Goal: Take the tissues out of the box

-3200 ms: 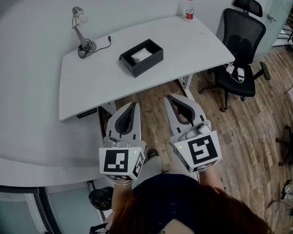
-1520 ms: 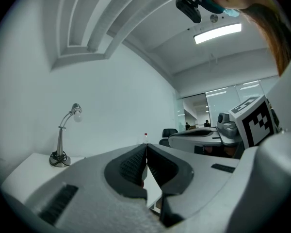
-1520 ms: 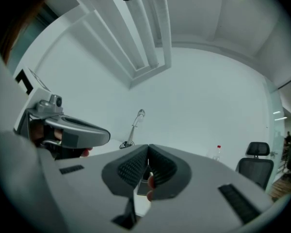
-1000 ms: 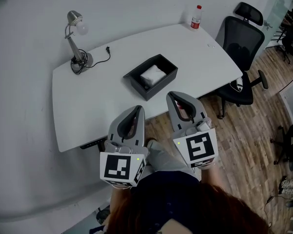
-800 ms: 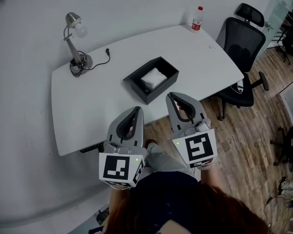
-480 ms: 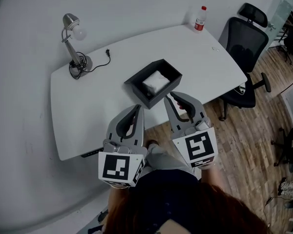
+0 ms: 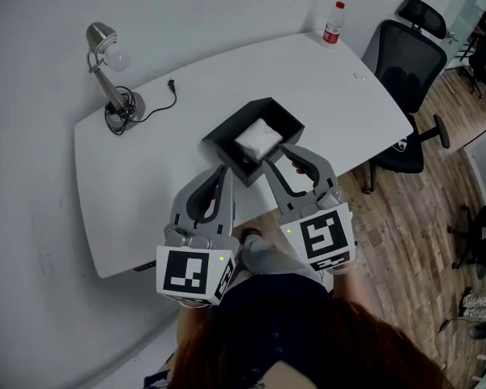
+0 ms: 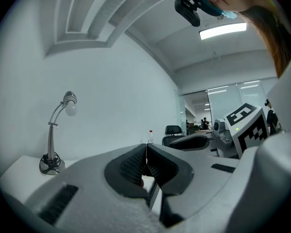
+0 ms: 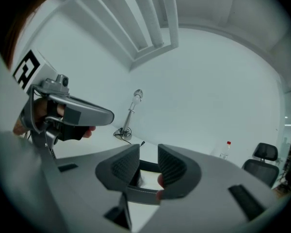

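Note:
A black open box [image 7: 227,147] stands on the white table [image 7: 348,96], with a white pack of tissues [image 7: 259,140] lying inside it. My right gripper [image 7: 285,156] hovers at the box's near right edge. Its jaws have just been opening and stand apart with nothing between them. In the right gripper view the box's dark rim [image 9: 148,166] shows through the gap of the right gripper [image 9: 149,155]. My left gripper [image 7: 222,173] is shut and empty, just short of the box's near corner. The left gripper [image 8: 146,148] points level across the table.
A desk lamp [image 7: 105,63] with a loose cord stands at the table's far left. A red-capped bottle [image 7: 334,23] sits at the far right corner. A black office chair [image 7: 409,51] is beside the table's right end, over wooden floor [image 7: 405,241].
Both grippers have moved forward to the box. The right jaws, shut a second ago, now stand apart. The left jaws have stayed shut.

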A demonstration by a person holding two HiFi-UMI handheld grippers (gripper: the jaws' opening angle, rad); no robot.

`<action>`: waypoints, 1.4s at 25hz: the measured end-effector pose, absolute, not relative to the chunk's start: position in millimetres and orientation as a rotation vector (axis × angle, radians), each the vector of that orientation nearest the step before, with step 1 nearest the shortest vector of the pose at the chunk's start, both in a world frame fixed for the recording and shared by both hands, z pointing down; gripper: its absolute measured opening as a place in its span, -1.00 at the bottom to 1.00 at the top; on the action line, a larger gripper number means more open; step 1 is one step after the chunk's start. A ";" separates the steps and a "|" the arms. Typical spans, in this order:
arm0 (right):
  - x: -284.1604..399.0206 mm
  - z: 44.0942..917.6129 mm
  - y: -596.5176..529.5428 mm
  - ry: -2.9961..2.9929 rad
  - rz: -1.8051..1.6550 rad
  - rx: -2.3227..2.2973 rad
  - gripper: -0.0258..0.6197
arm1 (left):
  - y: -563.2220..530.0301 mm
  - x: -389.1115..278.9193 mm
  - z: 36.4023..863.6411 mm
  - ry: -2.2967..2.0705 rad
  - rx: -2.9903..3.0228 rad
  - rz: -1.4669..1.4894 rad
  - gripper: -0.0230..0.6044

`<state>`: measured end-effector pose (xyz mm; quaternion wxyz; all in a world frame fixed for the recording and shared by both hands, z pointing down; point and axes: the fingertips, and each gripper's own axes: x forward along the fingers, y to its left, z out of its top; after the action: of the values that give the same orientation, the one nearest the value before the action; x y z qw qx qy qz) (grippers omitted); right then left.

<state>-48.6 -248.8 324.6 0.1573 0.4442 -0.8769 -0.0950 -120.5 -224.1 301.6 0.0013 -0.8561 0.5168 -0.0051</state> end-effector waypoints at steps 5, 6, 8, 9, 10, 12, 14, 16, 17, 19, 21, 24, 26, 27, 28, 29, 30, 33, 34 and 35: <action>-55.8 339.6 -266.0 -2.490 -0.246 1.215 -0.36 | -243.4 -123.8 309.3 1.626 -2.713 -0.023 -0.85; -57.8 342.4 -269.0 -2.487 -0.242 1.201 -0.34 | -247.5 -124.7 311.7 1.630 -2.719 -0.025 -0.85; -61.8 348.0 -274.4 -2.481 -0.232 1.171 -0.29 | -254.6 -126.0 314.9 1.635 -2.730 -0.028 -0.85; -63.4 350.8 -277.2 -2.476 -0.226 1.157 -0.29 | -257.6 -126.3 315.6 1.634 -2.734 -0.028 -0.85; -64.5 353.5 -280.1 -2.471 -0.219 1.146 -0.27 | -260.5 -126.6 315.9 1.634 -2.737 -0.027 -0.85; -65.9 359.0 -286.6 -2.457 -0.207 1.130 -0.25 | -266.3 -127.7 316.6 1.634 -2.741 -0.027 -0.85; -67.0 365.2 -292.9 -2.440 -0.195 1.116 -0.22 | -271.9 -129.8 318.2 1.640 -2.744 -0.027 -0.85; -68.1 371.9 -298.9 -2.420 -0.186 1.099 -0.20 | -277.6 -132.0 320.5 1.647 -2.748 -0.030 -0.85; -68.3 375.0 -302.0 -2.407 -0.183 1.090 -0.19 | -280.4 -132.8 321.6 1.650 -2.751 -0.032 -0.85; -67.7 380.7 -307.9 -2.372 -0.182 1.071 -0.17 | -285.7 -133.8 323.3 1.653 -2.756 -0.035 -0.85; -68.4 387.7 -312.7 -2.346 -0.168 1.050 -0.16 | -290.8 -134.7 325.5 1.656 -2.762 -0.036 -0.85; -69.9 399.3 -319.6 -2.317 -0.127 1.026 -0.15 | -299.2 -136.5 331.6 1.665 -2.778 -0.049 -0.85; -70.2 406.4 -324.8 -2.298 -0.099 1.014 -0.13 | -304.2 -138.5 335.7 1.674 -2.785 -0.059 -0.85; -70.4 410.1 -327.4 -2.289 -0.084 1.006 -0.13 | -306.5 -139.6 337.2 1.677 -2.788 -0.061 -0.85; -70.7 413.8 -329.7 -2.280 -0.071 0.996 -0.12 | -308.7 -140.7 338.4 1.680 -2.790 -0.062 -0.85; -71.1 417.4 -331.8 -2.269 -0.060 0.986 -0.12 | -311.0 -142.0 339.6 1.684 -2.791 -0.063 -0.85; -71.6 420.9 -333.7 -2.259 -0.050 0.976 -0.12 | -313.4 -143.3 340.8 1.687 -2.793 -0.065 -0.85; -72.8 431.8 -339.3 -2.226 -0.017 0.951 -0.11 | -320.8 -145.6 345.2 1.688 -2.801 -0.078 -0.85; -73.2 436.0 -340.9 -2.216 -0.003 0.939 -0.10 | -323.4 -146.1 346.5 1.688 -2.803 -0.081 -0.85; -73.9 440.3 -342.2 -2.206 0.011 0.922 -0.10 | -326.1 -146.5 347.6 1.688 -2.805 -0.082 -0.85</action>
<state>-73.9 -342.2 440.3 0.3665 0.3589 -0.8584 0.0041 -146.5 -326.1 347.6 -0.0664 -0.8547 0.5143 -0.0250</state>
